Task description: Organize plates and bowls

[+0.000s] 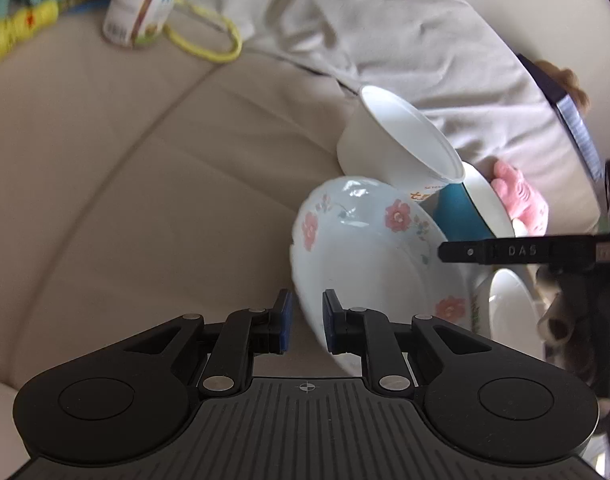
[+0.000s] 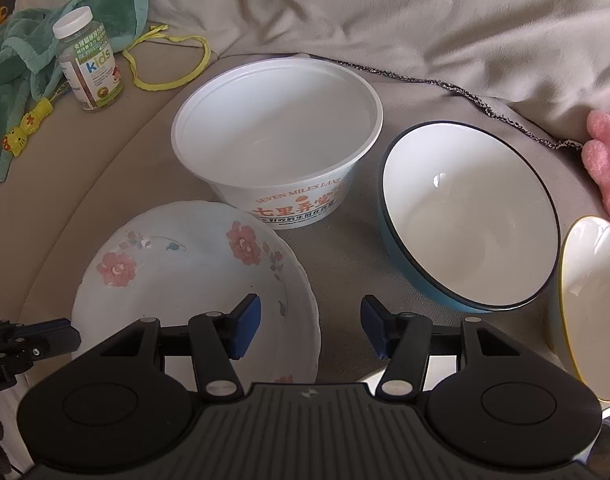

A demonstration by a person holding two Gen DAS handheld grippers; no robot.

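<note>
A floral plate (image 2: 185,280) lies on a beige sofa cushion (image 2: 105,176). In the left wrist view my left gripper (image 1: 307,320) is shut on the near rim of this plate (image 1: 369,248), which looks tilted. Its black fingers (image 2: 45,338) show at the plate's left edge in the right wrist view. My right gripper (image 2: 311,332) hovers over the plate's right rim, jaws half apart and pads touching nothing. Behind stand a printed white plastic bowl (image 2: 277,128), a blue bowl (image 2: 469,216) with a white inside, and a yellow-rimmed bowl (image 2: 593,308).
A vitamin bottle (image 2: 91,60), a green towel (image 2: 9,64), a yellow loop band (image 2: 173,68) and a small yellow toy (image 2: 25,128) lie at the back left. A grey blanket (image 2: 425,12) is bunched behind the bowls, with a pink plush (image 2: 609,160) at right.
</note>
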